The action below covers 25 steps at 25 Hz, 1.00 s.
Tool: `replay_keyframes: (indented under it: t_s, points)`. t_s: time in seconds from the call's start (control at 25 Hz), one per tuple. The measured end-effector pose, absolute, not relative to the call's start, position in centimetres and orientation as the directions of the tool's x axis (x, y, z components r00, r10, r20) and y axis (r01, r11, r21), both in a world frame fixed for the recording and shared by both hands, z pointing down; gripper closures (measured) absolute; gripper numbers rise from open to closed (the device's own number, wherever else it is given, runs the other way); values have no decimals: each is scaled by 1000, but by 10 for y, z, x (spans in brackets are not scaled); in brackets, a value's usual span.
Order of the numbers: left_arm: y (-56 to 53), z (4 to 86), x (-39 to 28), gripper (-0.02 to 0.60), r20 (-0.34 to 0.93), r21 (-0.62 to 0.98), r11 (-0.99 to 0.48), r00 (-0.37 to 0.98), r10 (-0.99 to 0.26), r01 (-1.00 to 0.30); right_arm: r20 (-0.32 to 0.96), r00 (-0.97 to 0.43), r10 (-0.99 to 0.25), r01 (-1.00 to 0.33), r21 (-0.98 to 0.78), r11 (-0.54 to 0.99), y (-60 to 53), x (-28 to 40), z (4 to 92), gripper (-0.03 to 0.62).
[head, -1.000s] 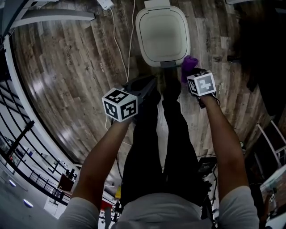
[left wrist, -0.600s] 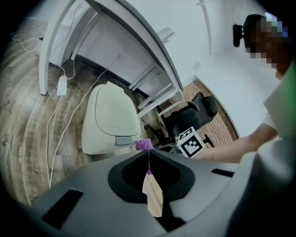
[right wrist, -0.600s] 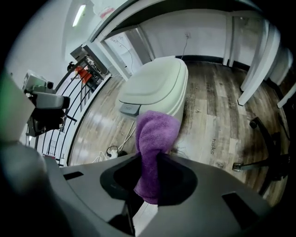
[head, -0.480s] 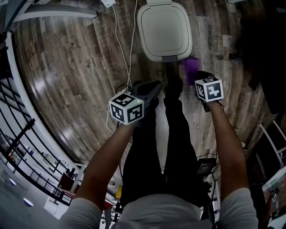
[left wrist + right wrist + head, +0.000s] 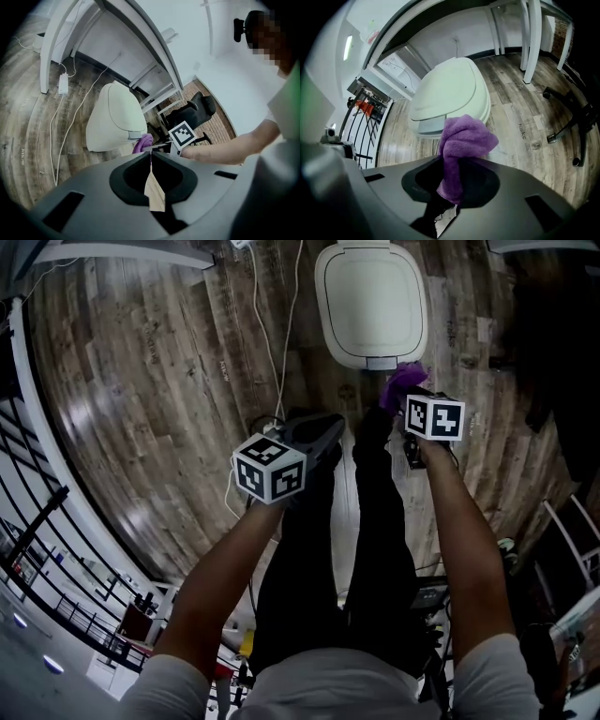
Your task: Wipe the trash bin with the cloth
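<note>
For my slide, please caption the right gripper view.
Right gripper holds a purple cloth near the closed white trash bin.

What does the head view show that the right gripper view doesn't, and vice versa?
Head view only: the left gripper, the person's arms, and a white cable on the floor. Right gripper view only: the right gripper clamped on the purple cloth, and a chair base. Both: the trash bin, lid down, and the cloth.
</note>
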<state>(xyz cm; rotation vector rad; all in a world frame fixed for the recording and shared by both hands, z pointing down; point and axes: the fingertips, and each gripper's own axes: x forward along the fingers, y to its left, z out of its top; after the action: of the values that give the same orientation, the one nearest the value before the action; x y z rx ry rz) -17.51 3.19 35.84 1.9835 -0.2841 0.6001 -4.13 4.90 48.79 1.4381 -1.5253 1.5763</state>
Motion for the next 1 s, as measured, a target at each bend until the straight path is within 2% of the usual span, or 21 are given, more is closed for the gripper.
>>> replay_keyframes:
  t_s: [0.36, 0.64, 0.72, 1.0]
  points:
    - [11, 364, -217, 569, 513, 770, -453, 858, 21, -450, 936, -254, -245, -936, -301, -181, 38, -78, 491, 500]
    - [8, 366, -238, 569, 504, 780, -435, 863, 10, -450, 918, -328, -224, -937, -346, -45, 19, -143, 488, 500]
    - [7, 366, -245, 569, 505, 779, -435, 863, 9, -451, 912, -351, -211, -935, -354, 25, 14, -164, 485, 500]
    - [-7, 364, -263, 569, 496, 780, -415, 867, -46, -468, 896, -421, -138, -834, -323, 448, -22, -226, 449, 500]
